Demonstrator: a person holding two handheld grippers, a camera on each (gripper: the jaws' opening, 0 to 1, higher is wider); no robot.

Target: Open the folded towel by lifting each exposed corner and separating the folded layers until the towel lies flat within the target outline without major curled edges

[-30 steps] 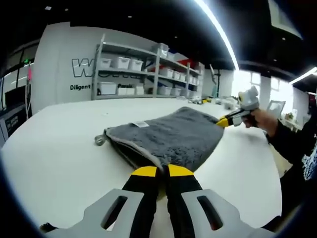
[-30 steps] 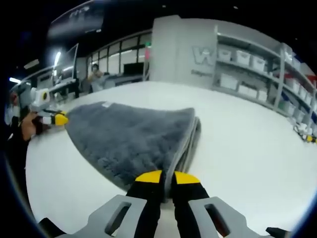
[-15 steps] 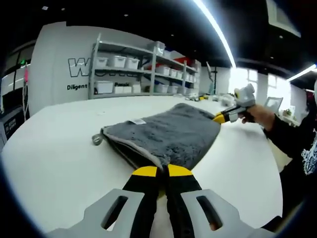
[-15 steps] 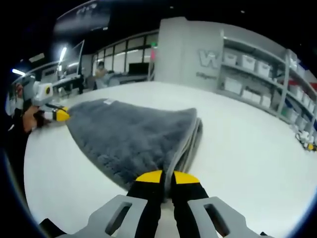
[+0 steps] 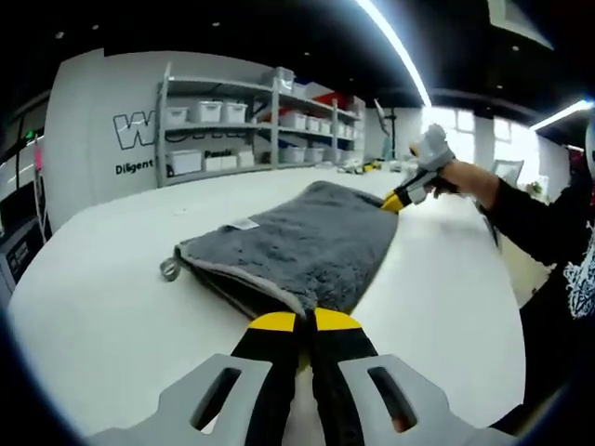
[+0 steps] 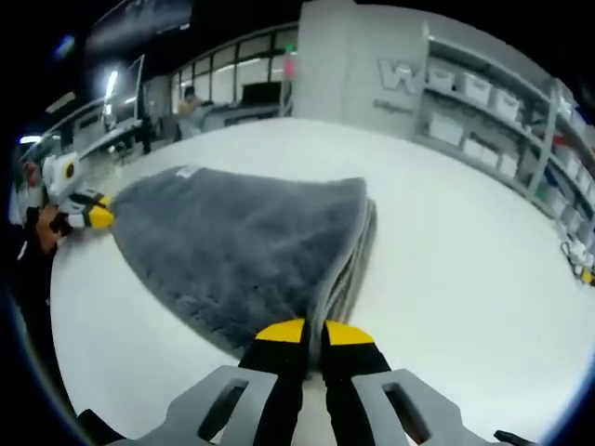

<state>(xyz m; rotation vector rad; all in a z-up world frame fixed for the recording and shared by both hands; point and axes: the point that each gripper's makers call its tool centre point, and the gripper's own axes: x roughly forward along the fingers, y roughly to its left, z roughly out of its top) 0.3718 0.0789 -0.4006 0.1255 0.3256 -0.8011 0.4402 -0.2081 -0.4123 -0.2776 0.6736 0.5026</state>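
Grey plush folded towel (image 5: 302, 246) lying across the middle of the left gripper view on a broad white tabletop (image 5: 102, 307), layered edges and pale binding showing at lower left, small white label (image 5: 244, 224) sitting on top, small loop (image 5: 170, 269) hanging off the left corner. Left gripper (image 5: 297, 322), yellow-tipped with black jaws, rising from bottom centre of that frame, jaws pressed together and pinching the near towel corner. Reaching in at upper right, right gripper (image 5: 394, 201) gripping the far corner, a hand (image 5: 456, 173) in a dark sleeve behind it. Grey metal shelving (image 5: 251, 125) with white bins standing against a pale wall in the upper left.

Spreading across the centre of the right gripper view, same towel (image 6: 246, 246) fanning wide, stacked layers visible along its right edge, white tabletop (image 6: 465, 269) around it. Right gripper (image 6: 303, 334) coming up from bottom centre, jaws squeezed tight on the nearest corner. Left gripper (image 6: 98, 216) sitting at the left edge of that frame, yellow tip touching the far towel corner, hand (image 6: 42, 228) behind it; how far those jaws are parted not possible to tell from this side. Shelving (image 6: 483, 116) lining the upper right.
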